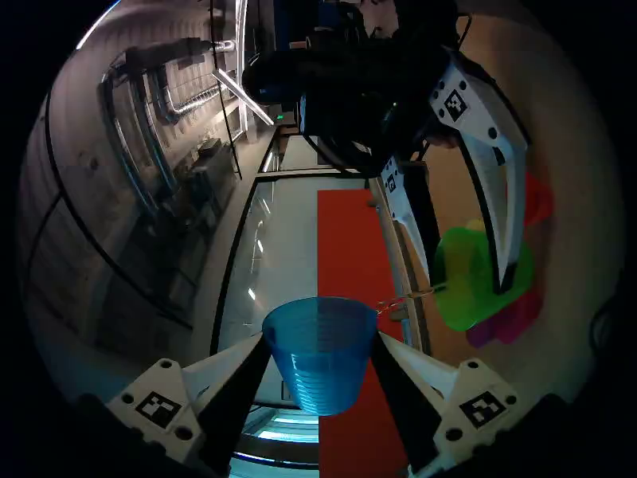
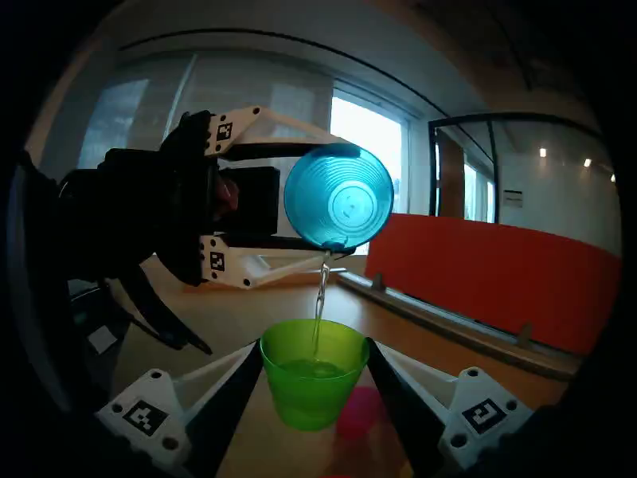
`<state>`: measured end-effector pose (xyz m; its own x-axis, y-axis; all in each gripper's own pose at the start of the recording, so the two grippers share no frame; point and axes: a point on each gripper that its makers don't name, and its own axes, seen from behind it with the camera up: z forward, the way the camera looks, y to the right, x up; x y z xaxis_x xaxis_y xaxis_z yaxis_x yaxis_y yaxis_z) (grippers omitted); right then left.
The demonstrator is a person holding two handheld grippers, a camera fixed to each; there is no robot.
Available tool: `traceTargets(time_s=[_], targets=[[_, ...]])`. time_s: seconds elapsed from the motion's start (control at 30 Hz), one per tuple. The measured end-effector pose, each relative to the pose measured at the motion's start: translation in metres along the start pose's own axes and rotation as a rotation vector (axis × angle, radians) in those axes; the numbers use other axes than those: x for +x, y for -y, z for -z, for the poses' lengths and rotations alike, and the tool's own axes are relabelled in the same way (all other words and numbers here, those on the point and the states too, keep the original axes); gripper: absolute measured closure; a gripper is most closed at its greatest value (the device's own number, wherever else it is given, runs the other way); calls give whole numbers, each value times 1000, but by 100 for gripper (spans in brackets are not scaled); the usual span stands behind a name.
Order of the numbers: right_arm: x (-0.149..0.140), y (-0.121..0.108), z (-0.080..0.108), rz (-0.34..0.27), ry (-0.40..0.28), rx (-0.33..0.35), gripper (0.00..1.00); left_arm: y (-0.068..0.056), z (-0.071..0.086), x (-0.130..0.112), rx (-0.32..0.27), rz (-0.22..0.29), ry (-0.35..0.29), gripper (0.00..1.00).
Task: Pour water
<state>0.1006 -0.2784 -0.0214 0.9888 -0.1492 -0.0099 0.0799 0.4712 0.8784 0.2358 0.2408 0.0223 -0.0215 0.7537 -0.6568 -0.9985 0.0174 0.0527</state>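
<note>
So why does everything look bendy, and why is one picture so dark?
Left gripper view: the fisheye lens bends the room's straight lines into curves, and the light is dim, though the blue cup is sharp. Right gripper view: the bright window backlights the hand, making it a dark shape; the green cup is clear.
</note>
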Motion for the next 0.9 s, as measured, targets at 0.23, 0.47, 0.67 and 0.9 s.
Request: traceTargets(time_s=[0.23, 0.47, 0.67, 0.9], targets=[[0, 0, 0, 0, 0, 1, 6, -1, 0, 0, 0, -2, 2, 15], [0, 0, -1, 0, 0, -1, 6, -4, 1, 1, 0, -5, 2, 15], [1, 0, 0, 0, 0, -2, 6, -1, -1, -1, 0, 0, 0, 15], [1, -1, 0, -1, -2, -4, 6, 1, -1, -1, 0, 25, -4, 15]])
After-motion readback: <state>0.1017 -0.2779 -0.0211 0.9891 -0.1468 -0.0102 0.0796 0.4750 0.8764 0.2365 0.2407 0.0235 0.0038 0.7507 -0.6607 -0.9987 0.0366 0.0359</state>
